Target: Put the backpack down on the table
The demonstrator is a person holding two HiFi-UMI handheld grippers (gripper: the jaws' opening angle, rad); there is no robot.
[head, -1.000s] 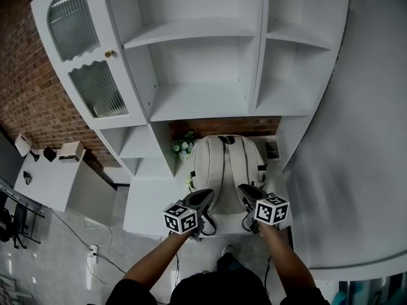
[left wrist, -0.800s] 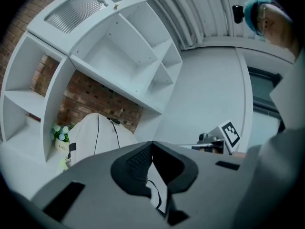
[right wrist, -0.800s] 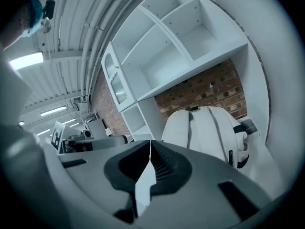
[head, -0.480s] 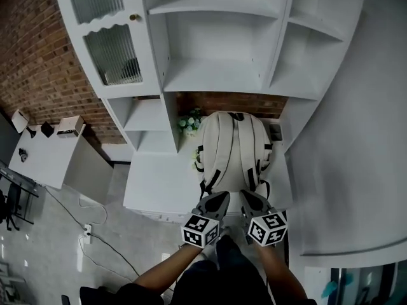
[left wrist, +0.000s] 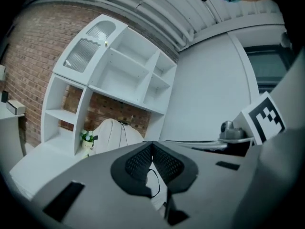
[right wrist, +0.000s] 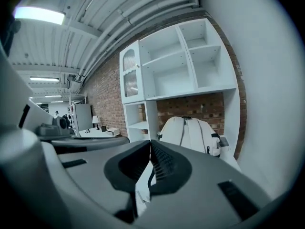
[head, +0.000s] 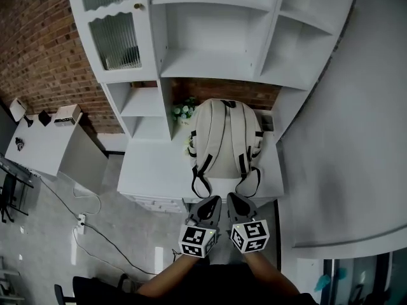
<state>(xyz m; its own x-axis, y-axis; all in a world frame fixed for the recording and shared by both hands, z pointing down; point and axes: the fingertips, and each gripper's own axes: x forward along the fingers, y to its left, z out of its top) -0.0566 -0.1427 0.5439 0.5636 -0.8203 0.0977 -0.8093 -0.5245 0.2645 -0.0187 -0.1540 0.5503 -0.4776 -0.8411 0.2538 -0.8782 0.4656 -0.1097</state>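
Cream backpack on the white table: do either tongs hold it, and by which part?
Nothing is held. The left tongs and right tongs are shut, empty, short of the cream fabric backpack on the white table.

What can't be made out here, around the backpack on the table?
Head view: the far side of the backpack, hidden by its own body.
Head view: a small dark item right of it, too small to name.
Head view: inside the cabinet, blurred by its ribbed glass.
Left gripper view: the backpack's lower part, behind the left hand-held gripper.
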